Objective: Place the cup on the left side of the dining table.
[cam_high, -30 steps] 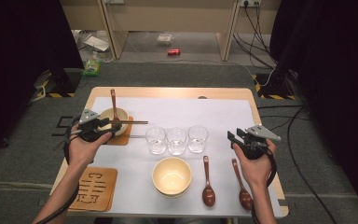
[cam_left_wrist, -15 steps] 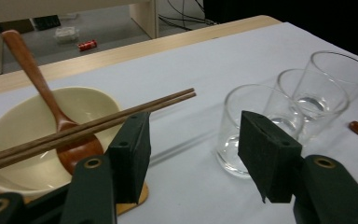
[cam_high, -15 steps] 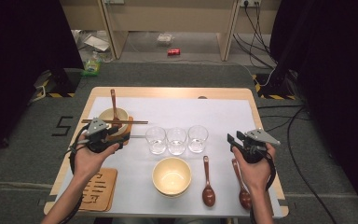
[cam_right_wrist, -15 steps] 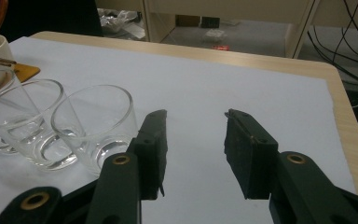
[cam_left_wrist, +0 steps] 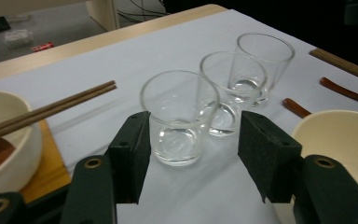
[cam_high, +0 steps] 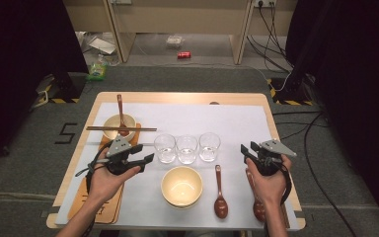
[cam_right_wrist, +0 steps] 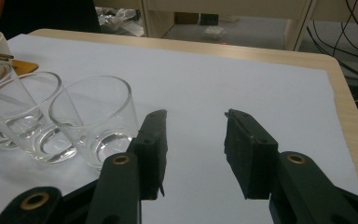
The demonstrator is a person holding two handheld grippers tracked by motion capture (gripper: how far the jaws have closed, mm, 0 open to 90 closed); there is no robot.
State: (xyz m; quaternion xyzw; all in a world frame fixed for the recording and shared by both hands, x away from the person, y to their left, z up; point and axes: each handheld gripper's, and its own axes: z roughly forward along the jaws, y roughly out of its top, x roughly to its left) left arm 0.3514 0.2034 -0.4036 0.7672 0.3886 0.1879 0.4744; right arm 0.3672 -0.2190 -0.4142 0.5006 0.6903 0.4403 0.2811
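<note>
Glass tumblers (cam_high: 186, 148) and cream bowl (cam_high: 181, 186) stand empty; left tongs (cam_left_wrist: 193, 154) and right tongs (cam_right_wrist: 193, 140) gape, released.

Three glasses (cam_high: 186, 148), two bowls (cam_high: 181, 186), three spoons (cam_high: 220, 193).

In the left gripper view, the picture's edges are cutting off the small bowl (cam_left_wrist: 2, 140) at left and the large bowl (cam_left_wrist: 340, 140) at right. In the high view, the right hand (cam_high: 269, 185) is covering part of a spoon (cam_high: 258, 210).
</note>
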